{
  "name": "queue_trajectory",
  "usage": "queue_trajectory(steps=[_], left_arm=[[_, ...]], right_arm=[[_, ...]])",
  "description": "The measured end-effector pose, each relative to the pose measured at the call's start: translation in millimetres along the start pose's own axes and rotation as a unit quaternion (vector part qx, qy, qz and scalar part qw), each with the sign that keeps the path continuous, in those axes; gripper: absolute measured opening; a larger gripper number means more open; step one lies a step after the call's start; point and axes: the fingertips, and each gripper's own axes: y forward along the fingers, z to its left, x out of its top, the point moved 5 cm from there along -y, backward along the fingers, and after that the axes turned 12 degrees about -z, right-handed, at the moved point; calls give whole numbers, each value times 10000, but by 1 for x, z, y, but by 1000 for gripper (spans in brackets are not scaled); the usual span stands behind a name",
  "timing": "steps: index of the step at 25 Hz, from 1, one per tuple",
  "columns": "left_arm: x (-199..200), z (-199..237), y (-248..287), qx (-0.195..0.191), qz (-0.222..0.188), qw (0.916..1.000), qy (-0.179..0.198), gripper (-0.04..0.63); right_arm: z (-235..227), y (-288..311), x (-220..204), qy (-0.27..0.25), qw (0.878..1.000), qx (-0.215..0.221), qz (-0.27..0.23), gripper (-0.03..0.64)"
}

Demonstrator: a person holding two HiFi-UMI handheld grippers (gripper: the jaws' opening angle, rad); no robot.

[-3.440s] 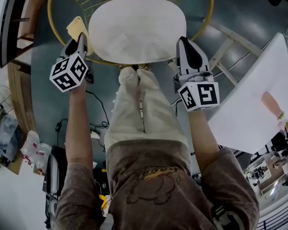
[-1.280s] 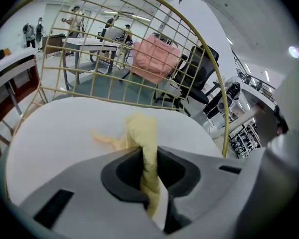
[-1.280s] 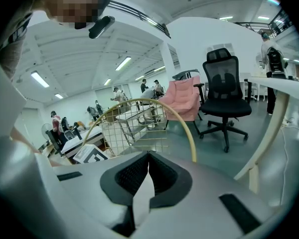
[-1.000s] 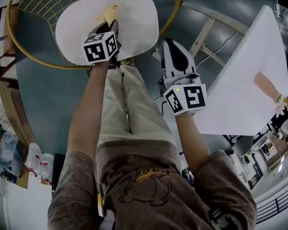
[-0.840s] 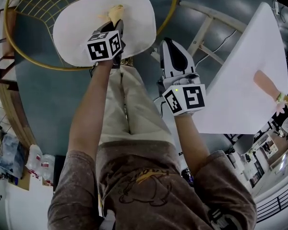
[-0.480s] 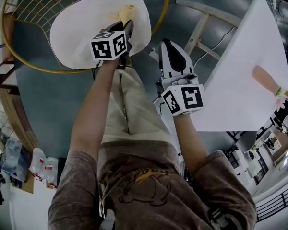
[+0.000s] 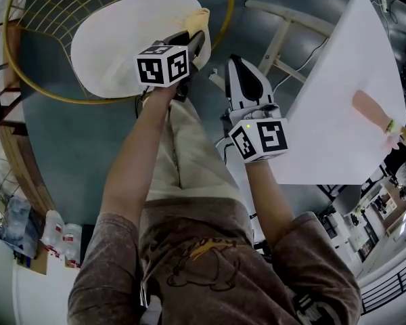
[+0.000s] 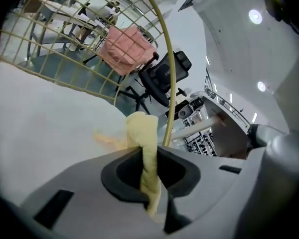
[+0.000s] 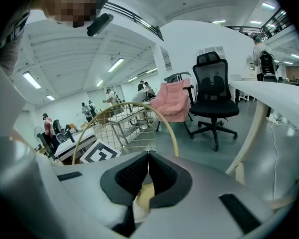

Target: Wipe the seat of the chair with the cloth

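The chair has a white seat (image 7: 122, 39) inside a gold wire frame (image 7: 44, 90). My left gripper (image 7: 195, 38) is over the seat's right edge, shut on a yellow cloth (image 7: 201, 17). In the left gripper view the cloth (image 8: 143, 133) is pinched between the jaws of the left gripper (image 8: 148, 153) and its free end lies on the seat (image 8: 45, 128) next to the gold rim (image 8: 168, 68). My right gripper (image 7: 237, 65) hovers off the seat, to the right of it above the floor. The right gripper (image 9: 148, 157) has its jaws closed together with nothing held.
A white table (image 7: 338, 100) on pale wooden legs (image 7: 282, 40) stands to the right. The person's legs (image 7: 189, 154) are below the seat's front edge. A black office chair (image 9: 217, 96) and a pink cloth (image 9: 173, 101) stand beyond. Bottles (image 7: 54, 232) sit lower left.
The left gripper has slid the cloth from the middle of the seat to its right edge. The right gripper has stayed where it was.
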Motion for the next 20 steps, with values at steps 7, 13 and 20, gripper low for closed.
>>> queue_trajectory(steps=[7,13,20], left_arm=[[10,9,-41,167,-241,9994,-208,57],[20,48,-113,585,-437,9973,-65,57],[34,97,-212,1361,-726,9880,45,57]], right_arm=[[10,3,2,-41,9998,163,51,26],[30,16,-5,-72,9991,421,78,26],[53,24,-3,-152,9966,799,124,26]])
